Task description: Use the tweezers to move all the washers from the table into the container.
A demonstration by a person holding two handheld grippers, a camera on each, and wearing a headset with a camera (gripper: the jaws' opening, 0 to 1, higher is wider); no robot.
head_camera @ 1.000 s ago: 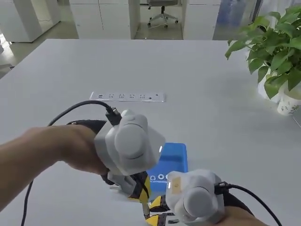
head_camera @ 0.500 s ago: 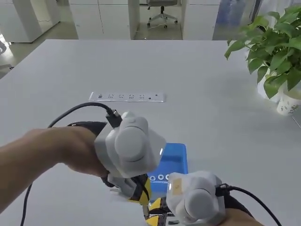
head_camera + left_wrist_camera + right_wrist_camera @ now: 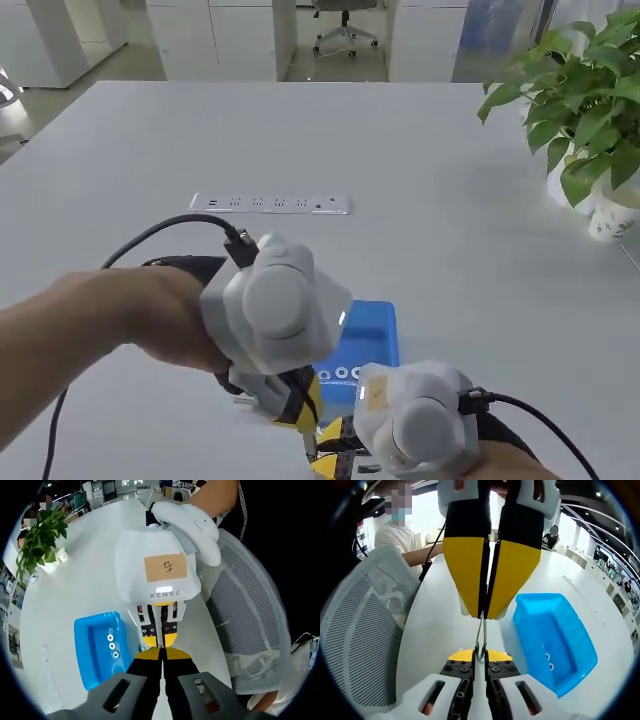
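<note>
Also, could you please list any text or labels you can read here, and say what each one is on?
"XENSE": printed on the white housing of the right gripper, seen in the left gripper view.
Tan sticker above that brand name: one handwritten mark, not clearly legible.
Power strip on the table: its markings are too small to read.

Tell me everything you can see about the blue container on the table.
The container is a bright blue, open-topped rectangular tray with rounded corners and sloping walls, plastic by its look. It sits flat on the white table. Three washers lie in a row on its floor. In the head view the left gripper hides its left part.
</note>
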